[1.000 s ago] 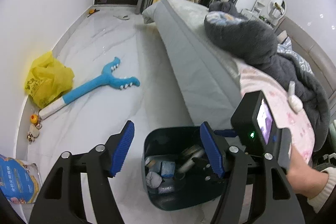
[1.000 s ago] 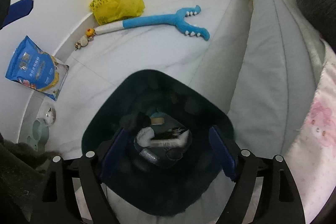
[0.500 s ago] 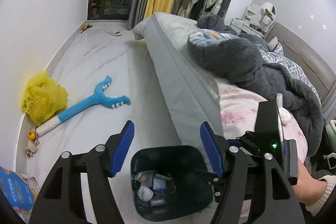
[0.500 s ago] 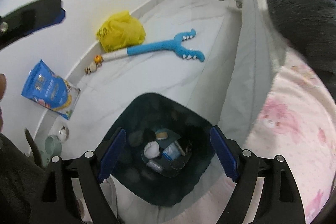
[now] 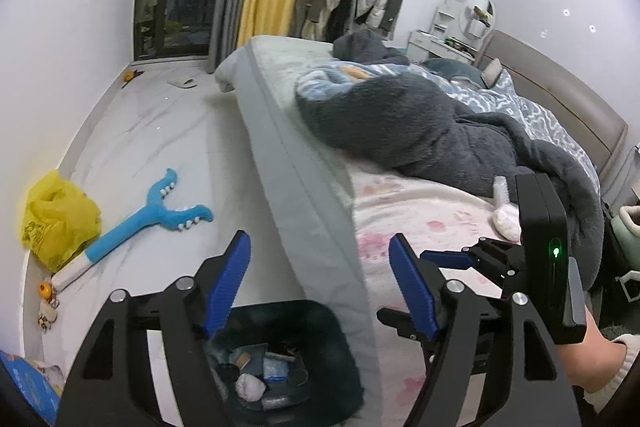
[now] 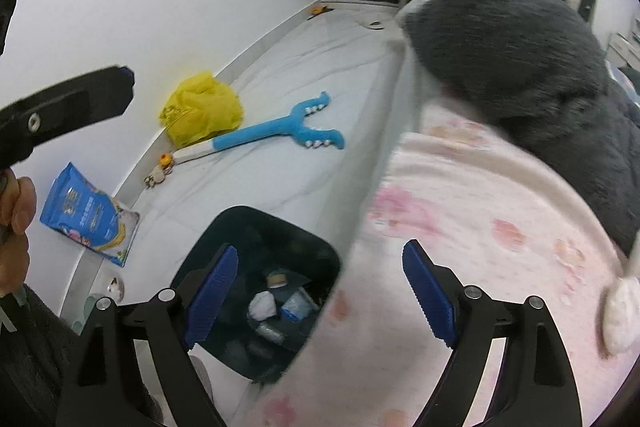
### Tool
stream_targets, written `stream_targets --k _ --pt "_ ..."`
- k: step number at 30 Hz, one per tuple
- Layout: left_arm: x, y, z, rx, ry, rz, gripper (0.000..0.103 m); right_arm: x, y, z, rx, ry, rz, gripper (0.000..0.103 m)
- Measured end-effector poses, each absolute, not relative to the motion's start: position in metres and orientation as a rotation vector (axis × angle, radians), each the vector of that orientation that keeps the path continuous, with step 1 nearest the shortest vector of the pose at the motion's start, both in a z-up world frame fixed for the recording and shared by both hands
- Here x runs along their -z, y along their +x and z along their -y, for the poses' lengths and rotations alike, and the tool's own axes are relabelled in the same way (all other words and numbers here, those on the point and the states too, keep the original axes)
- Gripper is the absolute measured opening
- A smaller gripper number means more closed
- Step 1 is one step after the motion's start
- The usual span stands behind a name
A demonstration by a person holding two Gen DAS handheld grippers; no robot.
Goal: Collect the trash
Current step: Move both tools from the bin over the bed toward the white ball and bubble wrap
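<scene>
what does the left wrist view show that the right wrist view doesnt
Only the left wrist view: the headboard, the vanity mirror and the right gripper's body with its green light. Only the right wrist view: the whole blue bag against the wall. Both: the dark trash bin, yellow bag, blue plush toy and bed.

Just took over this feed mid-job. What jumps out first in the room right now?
The dark trash bin on the floor beside the bed, already holding crumpled scraps, sits just below both open grippers, left gripper and right gripper. Along the wall lie a yellow plastic bag, a long blue plush toy and a blue packet. A dark grey blanket is heaped on the bed.
</scene>
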State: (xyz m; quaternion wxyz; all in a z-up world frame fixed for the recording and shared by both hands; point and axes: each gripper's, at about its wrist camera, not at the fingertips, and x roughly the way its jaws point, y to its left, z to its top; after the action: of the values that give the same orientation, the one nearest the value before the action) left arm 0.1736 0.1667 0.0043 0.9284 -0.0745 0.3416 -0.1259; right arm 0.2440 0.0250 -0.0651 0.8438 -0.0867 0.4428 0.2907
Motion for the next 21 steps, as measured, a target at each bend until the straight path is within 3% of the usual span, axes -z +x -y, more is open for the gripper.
stream_targets --k 9,21 --pt "-0.003 0.182 -0.114 0.315 -0.094 -0.69 0.091 0.048 0.252 0.034 -0.532 -0.136 -0.887 0.087" --pt "0.002 0.19 -0.05 0.356 -0.02 -0.679 0.096 0.032 0.268 0.113 -0.388 -0.118 -0.842 0.091"
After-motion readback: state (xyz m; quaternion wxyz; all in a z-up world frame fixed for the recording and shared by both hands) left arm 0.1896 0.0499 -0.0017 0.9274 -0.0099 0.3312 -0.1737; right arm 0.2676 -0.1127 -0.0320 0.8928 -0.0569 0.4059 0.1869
